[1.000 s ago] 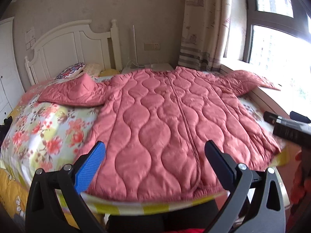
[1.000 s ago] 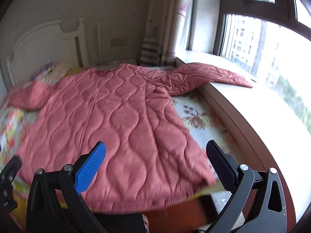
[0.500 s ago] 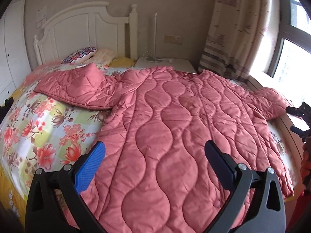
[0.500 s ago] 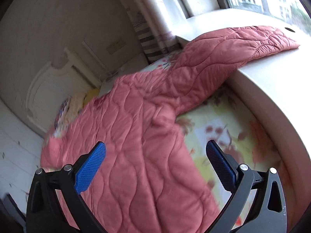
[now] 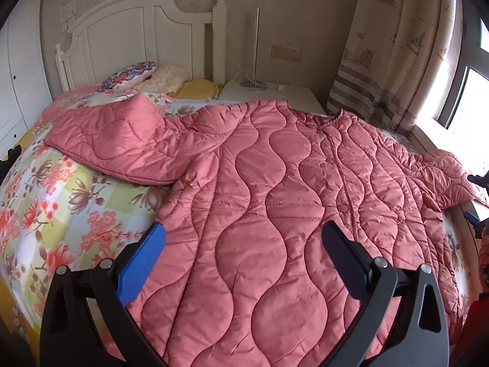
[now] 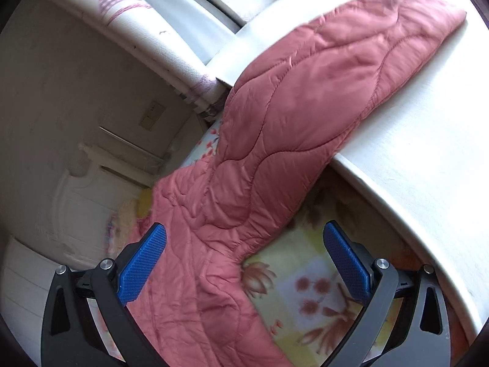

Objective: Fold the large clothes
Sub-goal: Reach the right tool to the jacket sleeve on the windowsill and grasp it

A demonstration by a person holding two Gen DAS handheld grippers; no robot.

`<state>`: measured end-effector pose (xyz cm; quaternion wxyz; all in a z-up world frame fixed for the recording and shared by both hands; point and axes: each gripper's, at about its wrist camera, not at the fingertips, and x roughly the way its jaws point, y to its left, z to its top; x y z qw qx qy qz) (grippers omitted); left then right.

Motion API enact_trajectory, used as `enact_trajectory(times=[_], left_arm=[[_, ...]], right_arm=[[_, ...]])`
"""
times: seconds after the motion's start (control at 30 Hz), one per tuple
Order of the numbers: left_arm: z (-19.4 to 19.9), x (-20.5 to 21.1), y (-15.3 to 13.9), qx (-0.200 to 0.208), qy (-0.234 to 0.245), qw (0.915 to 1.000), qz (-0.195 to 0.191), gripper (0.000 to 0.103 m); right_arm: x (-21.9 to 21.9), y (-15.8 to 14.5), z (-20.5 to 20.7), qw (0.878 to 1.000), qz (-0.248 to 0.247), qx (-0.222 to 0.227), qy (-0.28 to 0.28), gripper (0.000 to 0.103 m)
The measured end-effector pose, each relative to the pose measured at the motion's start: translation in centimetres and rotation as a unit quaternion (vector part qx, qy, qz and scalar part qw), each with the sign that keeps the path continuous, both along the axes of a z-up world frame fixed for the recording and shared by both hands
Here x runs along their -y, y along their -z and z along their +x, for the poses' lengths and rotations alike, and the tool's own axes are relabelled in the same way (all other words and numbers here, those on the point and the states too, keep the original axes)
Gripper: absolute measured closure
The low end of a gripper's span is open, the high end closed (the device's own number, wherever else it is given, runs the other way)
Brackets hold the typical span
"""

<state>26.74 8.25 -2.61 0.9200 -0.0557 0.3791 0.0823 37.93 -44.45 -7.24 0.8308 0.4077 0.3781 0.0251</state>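
Both grippers hang with fingers spread wide, gripping nothing. The pink quilted jacket (image 5: 275, 214) lies flat across the floral bedspread (image 5: 55, 214), its body directly under the left gripper (image 5: 241, 263). Its right sleeve (image 6: 321, 91) stretches far onto the white windowsill (image 6: 428, 153), beyond the right gripper (image 6: 243, 263).

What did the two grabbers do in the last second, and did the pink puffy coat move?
Both came in over the bed. The left gripper advanced over the pink quilted coat; the right gripper swung and tilted toward the sleeve lying on the white windowsill. Nothing was grabbed: both stayed open, and the coat stayed spread out.
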Motion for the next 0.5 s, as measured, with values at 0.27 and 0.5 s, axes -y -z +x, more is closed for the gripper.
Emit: enact_trajectory(times=[0.27, 0.5], left_arm=[[2.2, 0.7, 1.9, -0.029, 0.009, 0.9995, -0.004, 0.002], [2.8, 1.0, 2.6, -0.039, 0.014, 0.9991, -0.006, 0.002]], right_arm=[[1.7, -0.9, 1.3, 0.997, 0.069, 0.044, -0.006, 0.005], [1.1, -2.1, 2.6, 0.996, -0.004, 0.086, -0.006, 0.031]])
